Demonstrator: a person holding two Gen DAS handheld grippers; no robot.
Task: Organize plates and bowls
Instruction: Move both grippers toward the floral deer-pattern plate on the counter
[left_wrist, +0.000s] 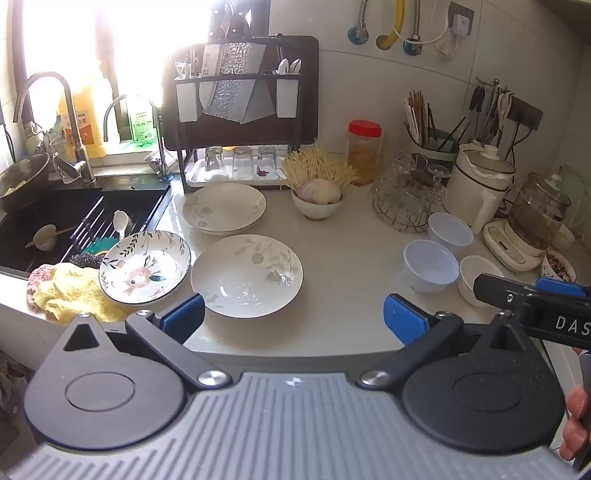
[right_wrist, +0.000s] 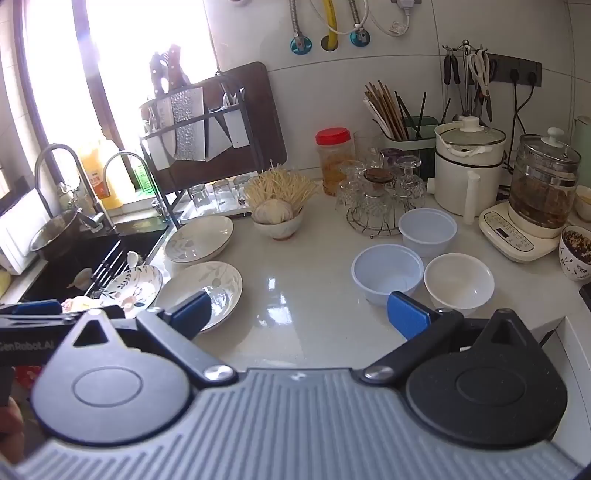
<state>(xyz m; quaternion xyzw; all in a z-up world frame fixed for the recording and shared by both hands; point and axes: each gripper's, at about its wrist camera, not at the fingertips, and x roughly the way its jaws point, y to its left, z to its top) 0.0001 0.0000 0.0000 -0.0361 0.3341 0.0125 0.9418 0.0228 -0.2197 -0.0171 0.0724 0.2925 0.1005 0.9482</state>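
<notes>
Three plates lie on the white counter by the sink: a far cream leaf plate (left_wrist: 224, 208) (right_wrist: 199, 238), a near cream leaf plate (left_wrist: 246, 275) (right_wrist: 207, 288), and a blue-rimmed floral plate (left_wrist: 145, 266) (right_wrist: 133, 286) at the sink edge. To the right stand two bluish plastic bowls (left_wrist: 430, 266) (left_wrist: 450, 233) (right_wrist: 386, 271) (right_wrist: 427, 230) and a white bowl (left_wrist: 476, 275) (right_wrist: 459, 279). My left gripper (left_wrist: 293, 318) hovers open in front of the near cream plate, nothing between its fingers. My right gripper (right_wrist: 298, 314) hangs open over bare counter between plates and bowls.
A black sink (left_wrist: 66, 221) with a rack, spoon and small bowl lies left. A yellow cloth (left_wrist: 74, 291) sits by the floral plate. A bowl with garlic and noodles (left_wrist: 318, 201), a jar (left_wrist: 364, 151), glassware (left_wrist: 408, 195), a white pot (left_wrist: 478, 182) and a kettle (right_wrist: 537, 192) crowd the back.
</notes>
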